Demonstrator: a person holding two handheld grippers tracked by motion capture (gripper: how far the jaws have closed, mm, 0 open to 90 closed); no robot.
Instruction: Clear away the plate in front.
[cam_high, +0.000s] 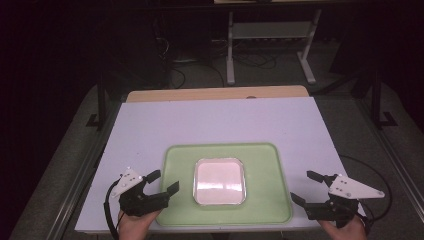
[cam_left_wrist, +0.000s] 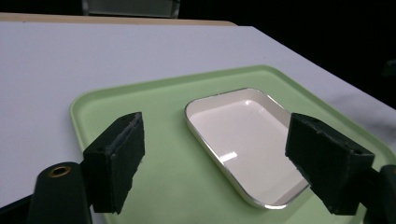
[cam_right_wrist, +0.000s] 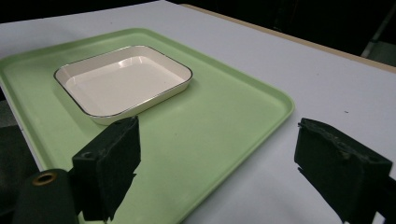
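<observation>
A pale green tray (cam_high: 270, 200) lies on the white table, with a square white dish (cam_high: 220, 181) in its middle. My left gripper (cam_high: 163, 181) hovers at the tray's left front corner, open, nothing between its pads. In the left gripper view the dish (cam_left_wrist: 243, 135) and the tray (cam_left_wrist: 154, 107) sit beyond the wide-apart jaws of the left gripper (cam_left_wrist: 224, 163). My right gripper (cam_high: 306, 187) stands open just off the tray's right edge. In the right gripper view the right gripper (cam_right_wrist: 233, 168) has its jaws spread, one over the tray (cam_right_wrist: 219, 116) and one over the table, with the dish (cam_right_wrist: 122, 83) farther off.
The white tabletop (cam_high: 215, 122) has bare room behind and beside the tray. A wooden strip (cam_high: 215, 93) runs along its far edge. Beyond it stand a metal frame (cam_high: 270, 45) and cables on a dark floor. Cables trail from both grippers near the table's front edge.
</observation>
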